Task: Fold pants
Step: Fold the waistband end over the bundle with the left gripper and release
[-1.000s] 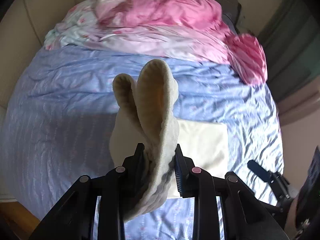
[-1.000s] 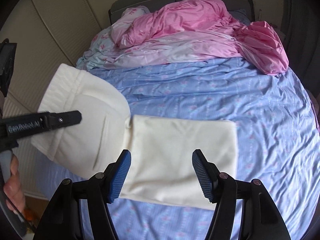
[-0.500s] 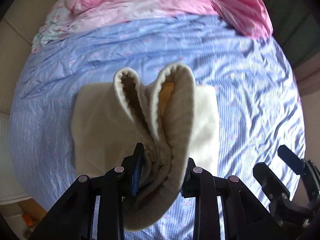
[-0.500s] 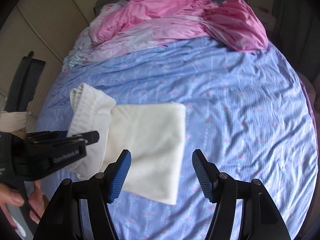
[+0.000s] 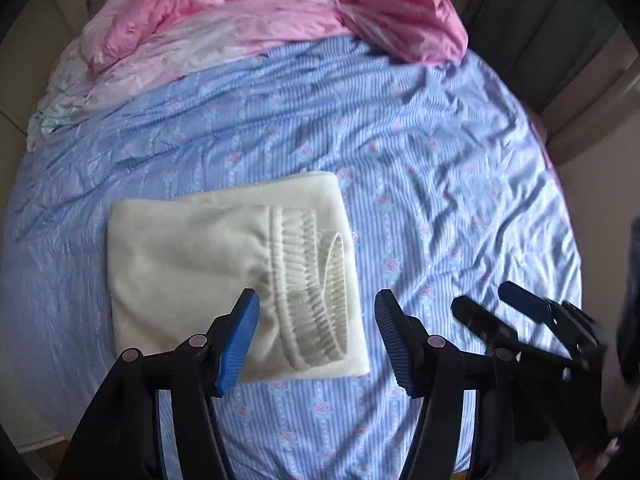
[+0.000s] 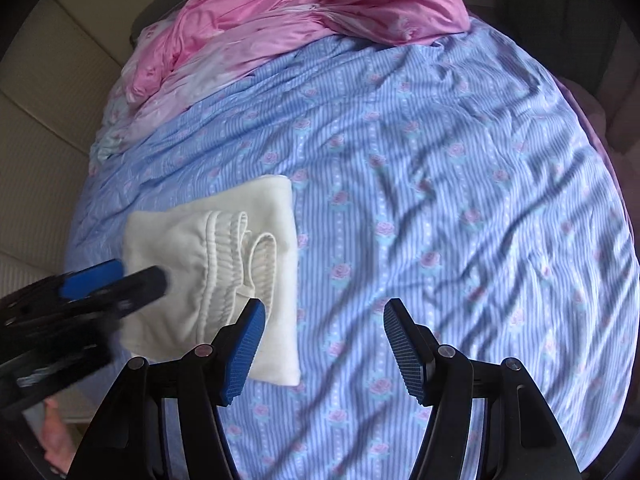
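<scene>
The cream fleece pants (image 5: 192, 256) lie folded into a flat rectangle on the blue bed sheet (image 5: 420, 168), with the ribbed waistband (image 5: 304, 280) on top near the right edge. My left gripper (image 5: 316, 312) hovers just above that waistband. Its jaws are opening and the blue pads stand clear of the cloth on both sides. To the right of the pants my right gripper (image 6: 325, 320) is open over bare sheet, nothing between its fingers. In the right wrist view the pants (image 6: 168, 236) show at the left, partly behind the blurred left gripper (image 6: 116, 280).
A crumpled pink and pale duvet (image 5: 280, 16) is heaped across the far end of the bed. A cream padded wall (image 6: 44, 128) runs along the left side. A hand (image 6: 56, 440) shows at the lower left. The sheet (image 6: 460, 220) spreads wide to the right of the pants.
The left gripper carried the waistband end over the folded legs, lowered it and let go; the pants now lie flat. The right gripper shifted right, staying open.
</scene>
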Demonstrator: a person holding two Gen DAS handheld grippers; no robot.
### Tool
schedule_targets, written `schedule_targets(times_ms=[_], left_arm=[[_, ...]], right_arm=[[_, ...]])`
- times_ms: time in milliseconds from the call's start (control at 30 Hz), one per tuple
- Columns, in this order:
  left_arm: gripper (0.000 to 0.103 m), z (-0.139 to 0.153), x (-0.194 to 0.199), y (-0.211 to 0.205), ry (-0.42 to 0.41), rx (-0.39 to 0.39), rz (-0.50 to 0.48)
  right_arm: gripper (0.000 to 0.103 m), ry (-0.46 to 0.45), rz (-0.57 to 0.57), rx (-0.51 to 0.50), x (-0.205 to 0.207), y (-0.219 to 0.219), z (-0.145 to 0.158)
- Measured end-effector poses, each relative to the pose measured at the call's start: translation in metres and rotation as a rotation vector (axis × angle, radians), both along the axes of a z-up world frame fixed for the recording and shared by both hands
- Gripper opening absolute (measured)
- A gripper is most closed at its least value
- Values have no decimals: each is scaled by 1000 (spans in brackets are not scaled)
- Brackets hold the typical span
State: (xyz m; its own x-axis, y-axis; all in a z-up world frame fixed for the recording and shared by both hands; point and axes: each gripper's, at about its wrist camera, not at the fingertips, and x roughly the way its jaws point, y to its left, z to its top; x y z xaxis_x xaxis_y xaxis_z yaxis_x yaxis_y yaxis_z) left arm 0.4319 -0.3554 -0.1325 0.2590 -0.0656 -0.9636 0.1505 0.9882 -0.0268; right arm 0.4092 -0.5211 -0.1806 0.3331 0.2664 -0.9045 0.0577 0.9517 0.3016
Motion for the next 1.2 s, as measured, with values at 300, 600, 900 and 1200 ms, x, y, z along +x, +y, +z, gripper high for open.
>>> schedule_targets(times_ms=[300, 600, 900, 1200], left_arm=[[67, -22, -47, 97, -2, -58, 181], [67, -78, -93, 155, 83, -63, 328], [68, -104, -104, 166, 94, -66, 323], [68, -102, -97, 176, 82, -83, 345]], right_arm=[[63, -49, 151, 41, 18, 41, -9], [63, -57, 228, 31, 73, 91, -49], [63, 72, 174, 143, 124, 112, -103], [12, 44, 115, 158, 110, 102, -84]])
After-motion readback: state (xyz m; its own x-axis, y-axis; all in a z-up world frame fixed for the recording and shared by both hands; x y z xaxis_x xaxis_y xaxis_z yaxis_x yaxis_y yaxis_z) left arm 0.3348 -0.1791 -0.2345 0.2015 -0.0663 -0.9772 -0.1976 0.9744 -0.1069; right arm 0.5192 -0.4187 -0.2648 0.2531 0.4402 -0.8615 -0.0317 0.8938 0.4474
